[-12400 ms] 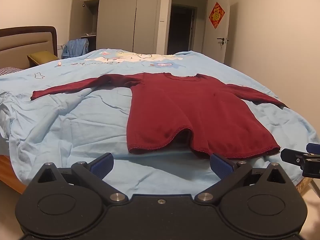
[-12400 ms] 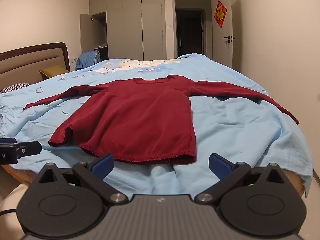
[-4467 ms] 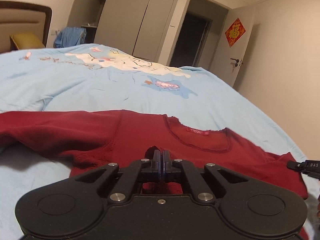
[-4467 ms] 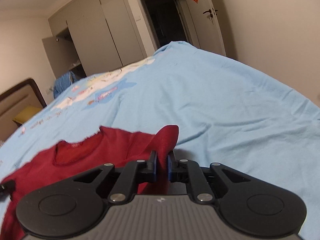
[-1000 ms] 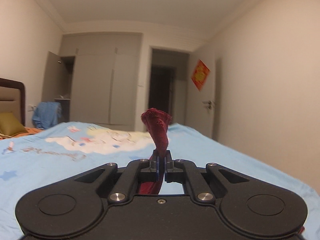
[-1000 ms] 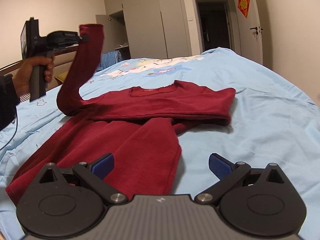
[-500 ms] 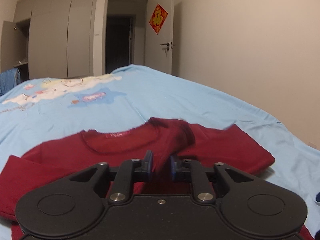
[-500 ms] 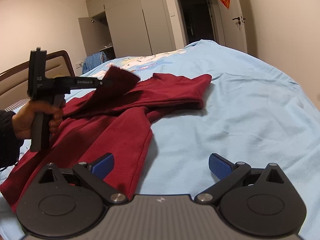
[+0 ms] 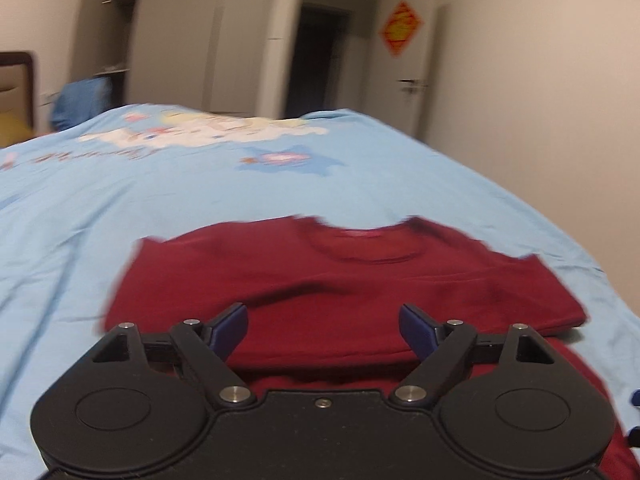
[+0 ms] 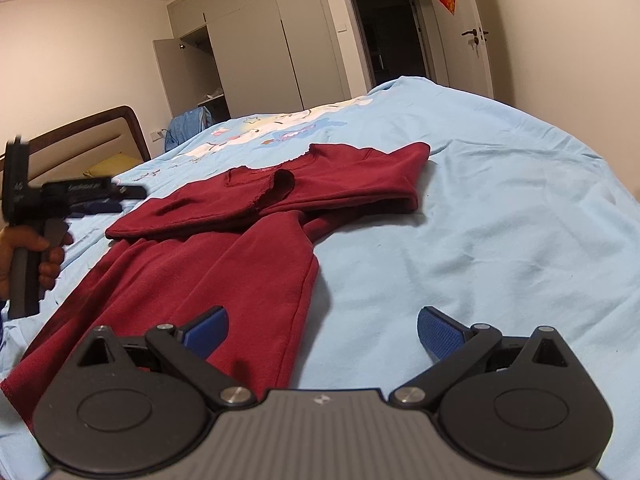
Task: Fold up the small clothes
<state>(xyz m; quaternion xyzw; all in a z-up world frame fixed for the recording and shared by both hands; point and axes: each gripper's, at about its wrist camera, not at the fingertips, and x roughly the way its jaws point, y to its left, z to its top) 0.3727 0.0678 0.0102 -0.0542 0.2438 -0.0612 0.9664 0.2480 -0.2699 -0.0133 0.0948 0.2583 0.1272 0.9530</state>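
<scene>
Left gripper [image 9: 322,322] hangs spread and empty over the top [image 9: 336,276], and the right gripper [image 10: 322,330] is spread too. The top lies on the bed [image 10: 500,216], sleeves folded across the chest. Soft, light and limp, it should be pinched at the hem corners

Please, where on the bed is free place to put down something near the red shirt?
Free: the blue sheet on the right of the red shirt, up to the bed's edge, and the printed part beyond the collar. Crowded: the left side, where the left gripper hovers beside the folded sleeve.
</scene>
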